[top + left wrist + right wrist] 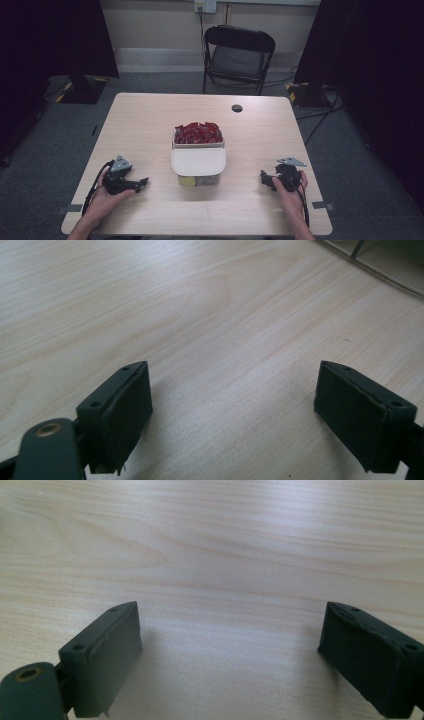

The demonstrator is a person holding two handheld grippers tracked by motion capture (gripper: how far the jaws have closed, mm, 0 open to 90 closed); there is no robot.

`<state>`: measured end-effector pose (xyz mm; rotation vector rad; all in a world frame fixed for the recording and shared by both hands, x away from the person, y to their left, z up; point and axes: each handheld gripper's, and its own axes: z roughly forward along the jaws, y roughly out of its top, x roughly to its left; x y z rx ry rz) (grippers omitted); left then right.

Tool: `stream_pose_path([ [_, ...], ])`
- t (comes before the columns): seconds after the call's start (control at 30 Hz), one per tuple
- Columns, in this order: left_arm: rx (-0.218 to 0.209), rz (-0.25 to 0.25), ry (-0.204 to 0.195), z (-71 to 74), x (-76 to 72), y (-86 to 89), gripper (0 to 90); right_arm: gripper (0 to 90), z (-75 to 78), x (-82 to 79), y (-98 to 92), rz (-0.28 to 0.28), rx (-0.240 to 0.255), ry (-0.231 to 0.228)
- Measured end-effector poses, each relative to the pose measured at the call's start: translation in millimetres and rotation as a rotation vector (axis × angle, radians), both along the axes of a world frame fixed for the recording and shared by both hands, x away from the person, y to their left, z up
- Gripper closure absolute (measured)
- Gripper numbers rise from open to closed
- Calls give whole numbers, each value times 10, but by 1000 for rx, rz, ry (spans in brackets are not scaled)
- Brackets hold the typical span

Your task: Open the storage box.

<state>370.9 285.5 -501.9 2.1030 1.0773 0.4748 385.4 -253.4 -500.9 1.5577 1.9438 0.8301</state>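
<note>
Setting: a pale wooden table (150,120) is sitting under a fixed overhead camera, with a black folding chair (239,55) standing beyond its far edge.
Container: a cream-coloured box (198,167) is resting at the middle of the table, between the two grippers and well apart from both.
Contents: red wrapped pieces (198,133) are heaping up in the box's far half; a flat lid is covering the near half.
Left gripper (141,183): a hand is holding it low near the table's front-left, jaws standing wide apart and gripping nothing.
Right gripper (264,178): a hand is holding it near the front-right, jaws likewise spread and empty.
Handling, as a judgement: the box is looking light, stiff and smooth-sided, so it is probably inclined to slip; the wrappers are looking crinkly and loose.
Where to hold: pinching the side walls or rim seems safest.
</note>
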Motion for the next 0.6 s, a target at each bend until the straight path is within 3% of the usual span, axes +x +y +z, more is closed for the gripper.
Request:
stream_pose_path([
  [0.27, 0, 0, 0, 0, 1, 0, 149, 104, 7, -14, 18, -25, 5, 5],
  [0.6, -1, -2, -2, -1, 4, 0, 149, 160, 65, -55, 40, 17, 43, 5],
])
